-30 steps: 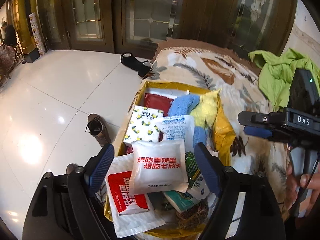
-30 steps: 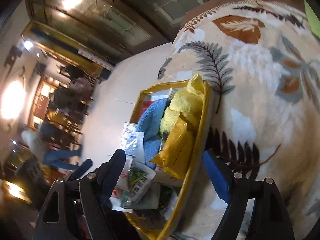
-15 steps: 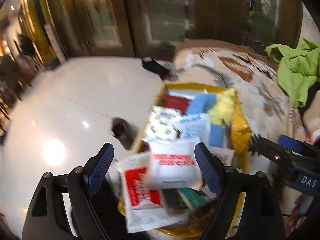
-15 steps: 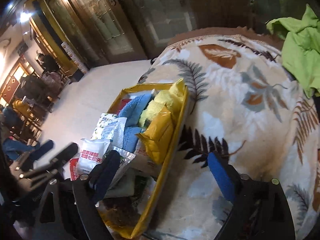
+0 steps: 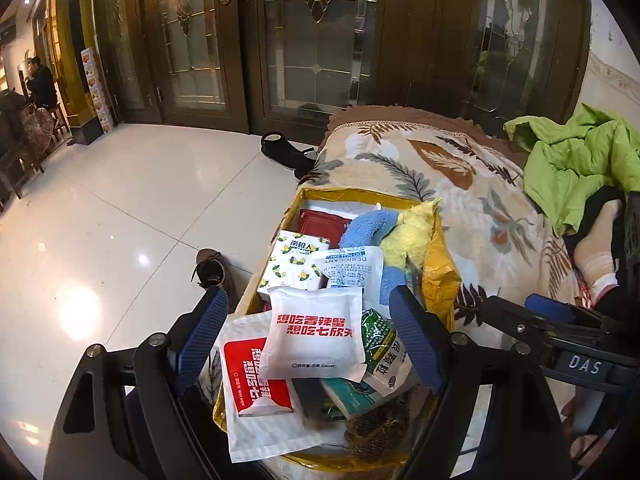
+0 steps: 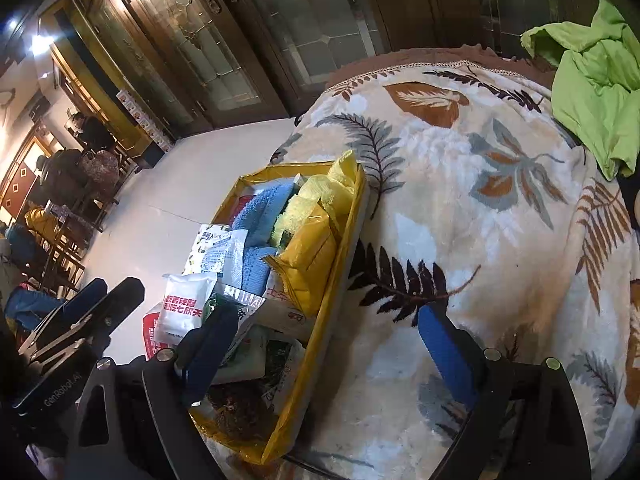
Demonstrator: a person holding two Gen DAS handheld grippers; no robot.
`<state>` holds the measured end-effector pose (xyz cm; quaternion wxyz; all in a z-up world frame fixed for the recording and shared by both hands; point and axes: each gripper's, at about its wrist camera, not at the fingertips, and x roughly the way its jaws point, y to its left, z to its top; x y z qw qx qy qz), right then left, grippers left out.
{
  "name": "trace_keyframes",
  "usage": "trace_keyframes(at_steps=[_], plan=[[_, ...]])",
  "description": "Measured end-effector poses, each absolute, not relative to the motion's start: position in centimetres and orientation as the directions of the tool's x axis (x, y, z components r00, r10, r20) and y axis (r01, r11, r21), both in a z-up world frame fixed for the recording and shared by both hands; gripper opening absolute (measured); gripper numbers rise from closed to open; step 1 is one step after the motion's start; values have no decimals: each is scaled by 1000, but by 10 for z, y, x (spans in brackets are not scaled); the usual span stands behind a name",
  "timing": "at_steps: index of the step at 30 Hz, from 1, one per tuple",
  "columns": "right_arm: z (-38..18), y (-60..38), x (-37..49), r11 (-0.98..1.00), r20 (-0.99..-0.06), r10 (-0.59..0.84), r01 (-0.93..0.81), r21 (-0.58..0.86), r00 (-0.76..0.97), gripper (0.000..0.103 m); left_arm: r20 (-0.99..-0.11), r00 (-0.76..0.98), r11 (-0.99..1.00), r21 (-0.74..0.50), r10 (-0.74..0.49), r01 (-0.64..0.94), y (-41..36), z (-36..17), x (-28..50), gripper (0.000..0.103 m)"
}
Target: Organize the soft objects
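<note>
Hovering wide and empty, the left gripper [image 5: 312, 332] frames a white puffy sachet with red lettering [image 5: 314, 332] atop the overfilled yellow cardboard box [image 6: 320, 320]. The right gripper [image 6: 328, 344], equally spread, holds nothing. Pinching carelessly may topple loose packets floorward.

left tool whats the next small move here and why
Probably ease the left tool down and close on the white pouch with red lettering. Its jaws are open and empty, already framing that pouch, which lies on top of the pile in the yellow tray. The right tool is open too, over the tray's edge and the leaf-patterned blanket, which has bare space.
</note>
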<state>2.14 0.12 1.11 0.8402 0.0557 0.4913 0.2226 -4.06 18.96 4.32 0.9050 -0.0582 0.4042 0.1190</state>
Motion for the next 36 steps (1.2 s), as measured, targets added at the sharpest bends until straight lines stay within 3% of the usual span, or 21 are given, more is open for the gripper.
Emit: trace_keyframes(at_steps=[14,29,36], plan=[[1,-3,26,898,-821,422,-299,322,384,93,-781,618,971,-63,96,-229,186,29,-35,83],[-3,-9,27,904,-829,414,-276,326,376,93,-710,702,989,-66,49,-135,175,40,-41,85],[-1,-18,30,905,-822,418,-256,340,386,93,-707,702,987,-35,84,-154,172,40,-41,85]])
